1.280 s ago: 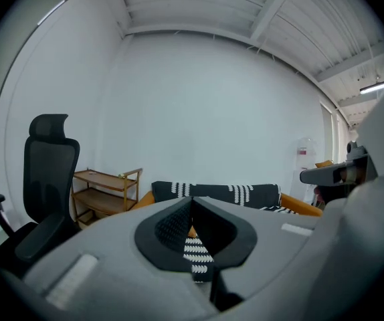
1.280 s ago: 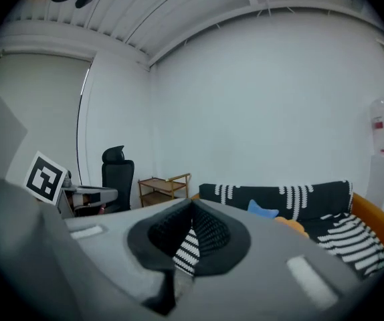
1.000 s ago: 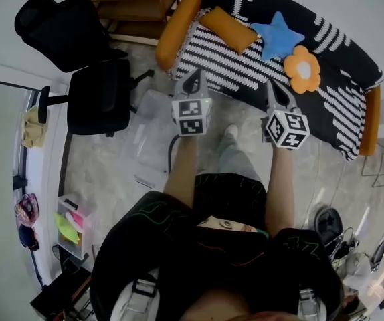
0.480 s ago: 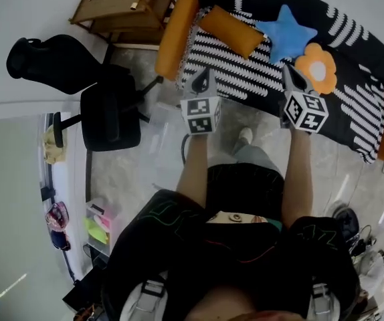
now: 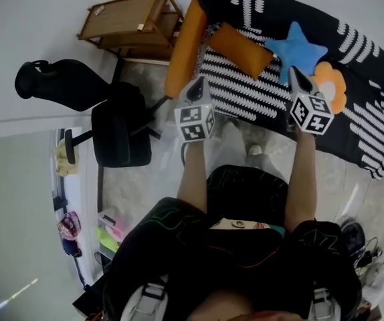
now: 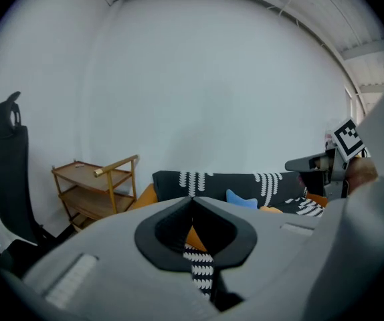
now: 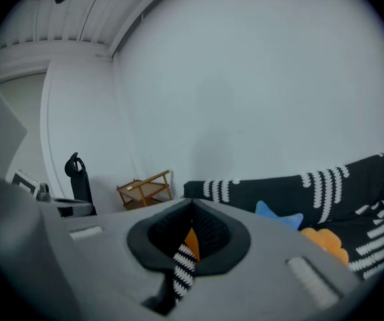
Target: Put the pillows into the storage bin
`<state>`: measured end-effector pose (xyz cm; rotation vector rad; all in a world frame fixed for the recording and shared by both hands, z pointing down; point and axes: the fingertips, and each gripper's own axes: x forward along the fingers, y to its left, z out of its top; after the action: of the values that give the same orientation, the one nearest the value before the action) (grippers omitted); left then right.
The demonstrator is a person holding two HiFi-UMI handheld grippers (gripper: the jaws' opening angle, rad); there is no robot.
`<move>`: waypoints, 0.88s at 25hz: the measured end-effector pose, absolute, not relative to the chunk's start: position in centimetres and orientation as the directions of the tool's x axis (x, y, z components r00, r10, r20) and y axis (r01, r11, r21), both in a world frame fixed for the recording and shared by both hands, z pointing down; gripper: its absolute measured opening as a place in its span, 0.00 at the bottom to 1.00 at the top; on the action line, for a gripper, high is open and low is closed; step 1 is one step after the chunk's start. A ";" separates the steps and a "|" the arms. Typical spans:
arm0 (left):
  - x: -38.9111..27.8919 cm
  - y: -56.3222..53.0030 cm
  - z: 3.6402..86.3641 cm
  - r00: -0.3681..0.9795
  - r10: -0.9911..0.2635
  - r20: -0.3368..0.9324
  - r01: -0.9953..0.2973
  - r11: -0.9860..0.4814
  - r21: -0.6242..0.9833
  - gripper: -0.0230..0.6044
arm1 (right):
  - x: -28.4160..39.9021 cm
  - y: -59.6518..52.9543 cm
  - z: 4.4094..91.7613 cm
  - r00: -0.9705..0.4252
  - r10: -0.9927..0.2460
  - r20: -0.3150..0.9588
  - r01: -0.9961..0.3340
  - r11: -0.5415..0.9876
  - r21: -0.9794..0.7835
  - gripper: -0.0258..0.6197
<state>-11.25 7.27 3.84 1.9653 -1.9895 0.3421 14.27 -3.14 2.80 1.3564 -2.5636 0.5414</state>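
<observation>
Three pillows lie on the black-and-white striped sofa [image 5: 352,112]: an orange oblong one [image 5: 240,40], a blue star [image 5: 304,51] and an orange flower [image 5: 334,91]. My left gripper [image 5: 201,81] is held in the air before the sofa's left end, shut and empty. My right gripper [image 5: 294,73] hovers just in front of the blue star and the flower, also shut with nothing in it. In the right gripper view the star [image 7: 279,216] and the flower [image 7: 326,243] lie ahead to the right. The star [image 6: 241,199] also shows in the left gripper view. A faint see-through bin [image 5: 170,151] seems to lie on the floor by my left forearm.
A wooden trolley [image 5: 128,20] stands against the wall left of the sofa. A black office chair [image 5: 112,122] stands on the floor at the left. A small container of coloured items [image 5: 108,229] sits by the glass partition. The person's legs and foot [image 5: 253,151] are near the sofa front.
Both grippers, still shut, have moved closer to the sofa as the person steps forward. The right one has gone from the seat's front edge to just before the star and flower pillows.
</observation>
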 end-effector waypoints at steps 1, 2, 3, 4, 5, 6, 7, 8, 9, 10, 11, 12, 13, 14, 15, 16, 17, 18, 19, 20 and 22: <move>-10.8 6.2 4.7 0.031 -0.912 0.408 -0.998 -0.007 0.060 0.05 | 13.6 -3.3 4.1 -0.565 -0.742 0.361 -0.825 0.517 -0.230 0.04; -10.3 5.0 5.7 0.062 -0.902 0.426 -0.997 -0.037 0.067 0.05 | 13.0 -3.7 5.3 -0.563 -0.730 0.387 -0.826 0.515 -0.231 0.04; -10.0 3.6 6.7 0.091 -0.892 0.444 -0.995 -0.065 0.075 0.05 | 12.7 -4.3 6.4 -0.557 -0.723 0.409 -0.830 0.508 -0.232 0.04; -9.8 2.1 7.6 0.118 -0.881 0.459 -0.992 -0.089 0.084 0.05 | 12.4 -5.2 7.4 -0.547 -0.719 0.427 -0.836 0.497 -0.234 0.04; -9.8 0.5 8.6 0.143 -0.870 0.473 -0.989 -0.112 0.093 0.05 | 12.2 -6.3 8.4 -0.535 -0.719 0.444 -0.844 0.482 -0.236 0.04; -9.7 -1.1 9.6 0.165 -0.858 0.487 -0.986 -0.132 0.101 0.05 | 12.1 -7.5 9.4 -0.519 -0.719 0.462 -0.854 0.463 -0.239 0.04; -9.7 -2.6 10.7 0.187 -0.843 0.504 -0.982 -0.152 0.110 0.05 | 12.1 -8.5 10.7 -0.501 -0.718 0.483 -0.865 0.438 -0.245 0.04; -9.8 -3.8 11.9 0.209 -0.824 0.527 -0.978 -0.173 0.118 0.05 | 11.9 -9.3 12.0 -0.481 -0.716 0.506 -0.876 0.410 -0.254 0.04; -9.9 -4.7 13.3 0.233 -0.799 0.554 -0.972 -0.196 0.127 0.05 | 11.6 -9.8 13.4 -0.464 -0.711 0.529 -0.886 0.380 -0.266 0.04; -10.1 -5.5 14.7 0.256 -0.771 0.583 -0.966 -0.219 0.135 0.05 | 11.0 -10.1 14.7 -0.451 -0.703 0.550 -0.892 0.353 -0.281 0.04; -10.4 -6.2 16.1 0.276 -0.744 0.609 -0.960 -0.240 0.142 0.05 | 10.2 -10.4 15.9 -0.444 -0.694 0.567 -0.896 0.332 -0.296 0.04; -10.8 -7.2 17.4 0.291 -0.720 0.630 -0.955 -0.257 0.147 0.05 | 9.5 -10.8 17.1 -0.438 -0.685 0.581 -0.898 0.313 -0.308 0.04; -11.1 -8.2 18.5 0.303 -0.702 0.644 -0.950 -0.273 0.149 0.05 | 8.9 -11.4 18.2 -0.429 -0.681 0.594 -0.903 0.295 -0.314 0.04; -11.4 -9.4 19.6 0.315 -0.689 0.653 -0.945 -0.290 0.149 0.05 | 8.7 -11.9 19.3 -0.413 -0.678 0.607 -0.909 0.273 -0.314 0.04; -11.7 -10.5 20.5 0.325 -0.678 0.659 -0.940 -0.308 0.147 0.05 | 8.7 -12.4 20.4 -0.394 -0.677 0.622 -0.917 0.249 -0.311 0.04; -11.9 -11.5 21.4 0.335 -0.667 0.665 -0.934 -0.327 0.143 0.05 | 8.9 -12.6 21.5 -0.376 -0.673 0.637 -0.924 0.225 -0.308 0.04; -12.1 -12.3 22.2 0.345 -0.656 0.672 -0.928 -0.345 0.140 0.05 | 9.1 -12.5 22.5 -0.362 -0.666 0.652 -0.929 0.207 -0.305 0.04; -12.3 -13.1 23.0 0.354 -0.644 0.678 -0.922 -0.361 0.138 0.05 | 9.4 -12.3 23.5 -0.351 -0.657 0.667 -0.934 0.193 -0.302 0.04; -12.5 -13.9 23.6 0.363 -0.635 0.683 -0.916 -0.377 0.137 0.05 | 9.6 -12.1 24.3 -0.340 -0.648 0.681 -0.938 0.182 -0.295 0.04; -12.7 -14.7 24.2 0.371 -0.626 0.686 -0.910 -0.391 0.136 0.05 | 9.7 -12.0 25.1 -0.329 -0.641 0.694 -0.942 0.172 -0.289 0.04; -13.2 -16.2 25.5 0.389 -0.609 0.691 -0.898 -0.417 0.139 0.05 | 9.2 -12.0 26.8 -0.323 -0.626 0.710 -0.944 0.155 -0.292 0.04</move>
<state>-13.21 -16.24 25.49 2.1520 -1.2896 0.7646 9.22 -12.00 26.78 1.4919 -2.0134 1.0047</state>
